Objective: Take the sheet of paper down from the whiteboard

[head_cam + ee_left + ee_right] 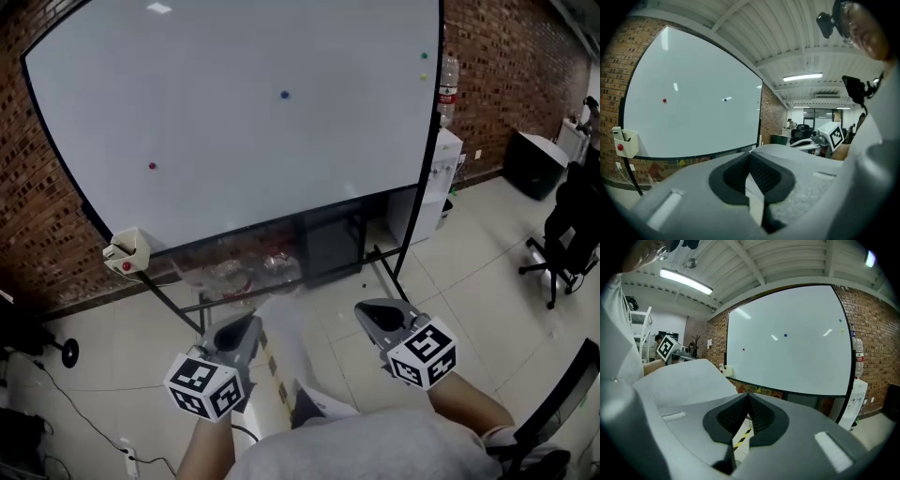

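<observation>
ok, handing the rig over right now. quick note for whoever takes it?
Jaws of the left gripper are shut; the sheet of paper runs into its tips, apparently pinched.
Jaws of the right gripper are shut; the same sheet reaches its tips too.
The sheet is off the whiteboard, slung between the two grippers, low in front of it.
The board carries only small magnets.
Done: paper is down.
Left: put it somewhere; no drop spot is evident.

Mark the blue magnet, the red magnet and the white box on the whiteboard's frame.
blue magnet [285, 95], head view, its centre.
red magnet [152, 166], head view, its centre.
white box [136, 248], head view, its side wall.
</observation>
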Available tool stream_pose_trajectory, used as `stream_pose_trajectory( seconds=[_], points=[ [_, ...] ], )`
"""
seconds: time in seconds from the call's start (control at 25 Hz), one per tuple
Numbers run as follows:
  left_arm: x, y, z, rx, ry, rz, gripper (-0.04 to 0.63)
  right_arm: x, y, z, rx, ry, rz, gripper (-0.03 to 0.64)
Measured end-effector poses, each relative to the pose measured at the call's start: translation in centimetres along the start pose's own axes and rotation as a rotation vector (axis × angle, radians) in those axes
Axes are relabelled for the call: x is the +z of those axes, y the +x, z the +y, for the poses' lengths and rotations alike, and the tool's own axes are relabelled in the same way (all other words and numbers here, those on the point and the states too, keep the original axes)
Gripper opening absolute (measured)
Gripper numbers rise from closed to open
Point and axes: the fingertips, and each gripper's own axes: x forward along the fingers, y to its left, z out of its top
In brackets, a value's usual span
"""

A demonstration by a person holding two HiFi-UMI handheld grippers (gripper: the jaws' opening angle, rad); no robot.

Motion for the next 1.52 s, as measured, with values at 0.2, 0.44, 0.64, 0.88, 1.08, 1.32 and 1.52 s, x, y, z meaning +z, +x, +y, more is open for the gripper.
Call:
stream_pose_trajectory(
  seconds=[0.2,0.44,0.64,0.88,1.08,1.32,1.52],
  points=[
    [-1.2,-3.8,-5.9,0.019,0.002,0.001,0.002,-2.2,-6.2,3.1,0.014,0.025,0.003,0.002],
    [0.0,-6.9,-10.6,0.041,0.012,-0.013,0.002,-1.1,-10.9,5.1,0.027,0.008,-0.006,0.002],
    [0.1,-9.1,-13.8,0.041,0.041,-0.011,0.002,-0.4,-13.3,6.6,0.041,-0.01,-0.032,0.002],
    [0.1,-11.1,-15.0,0.055,0.057,-0.009,0.002,-0.2,-14.4,8.1,0.048,-0.001,-0.047,0.002],
    [0.0,-11.7,-15.5,0.048,0.063,-0.012,0.002,0.0,-14.8,9.1,0.059,-0.019,-0.048,0.001],
    [-0.3,-11.4,-15.7,0.044,0.064,-0.014,0.002,-0.2,-14.7,9.1,0.062,-0.037,-0.041,0.0],
    [-0.2,-11.6,-15.1,0.046,0.062,-0.015,0.002,-0.1,-14.4,9.3,0.06,-0.04,-0.04,0.0]
  ],
)
